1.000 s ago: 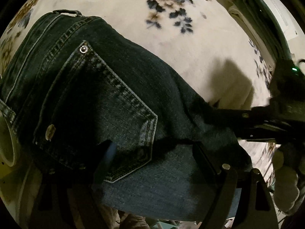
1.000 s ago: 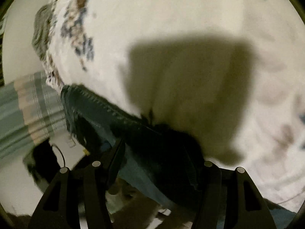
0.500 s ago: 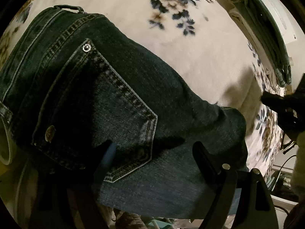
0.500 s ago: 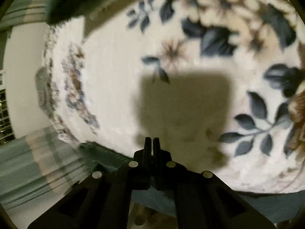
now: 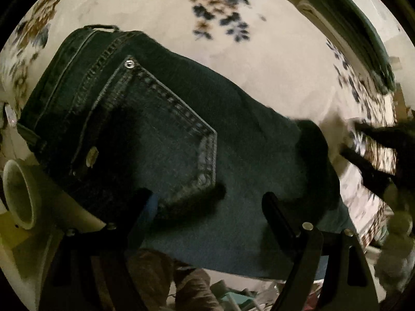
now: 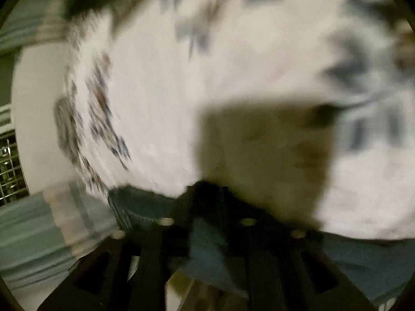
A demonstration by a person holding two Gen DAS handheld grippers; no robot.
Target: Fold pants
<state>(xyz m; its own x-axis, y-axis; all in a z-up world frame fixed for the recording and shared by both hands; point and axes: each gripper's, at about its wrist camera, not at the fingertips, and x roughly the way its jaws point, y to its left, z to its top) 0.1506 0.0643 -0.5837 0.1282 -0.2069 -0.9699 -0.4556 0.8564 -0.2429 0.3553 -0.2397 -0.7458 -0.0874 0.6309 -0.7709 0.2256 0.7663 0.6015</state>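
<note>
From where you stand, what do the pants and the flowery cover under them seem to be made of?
Pants: dark blue denim, matte, judging by the twill weave, pale double stitching and metal pocket rivets. Cover: soft, cream printed fabric, probably plush or fleece; blur leaves it open.

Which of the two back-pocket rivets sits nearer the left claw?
The dull rivet at the lower-left corner of the pocket, close to the left claw; the shiny rivet sits higher, by the waistband.

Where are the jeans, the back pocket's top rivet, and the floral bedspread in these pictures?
jeans (image 5: 249,134), left wrist view, on the plain denim right of the pocket
rivet (image 5: 129,63), left wrist view, on the pocket's upper corner stud
floral bedspread (image 5: 223,23), left wrist view, on the blue flower print above the jeans
</note>
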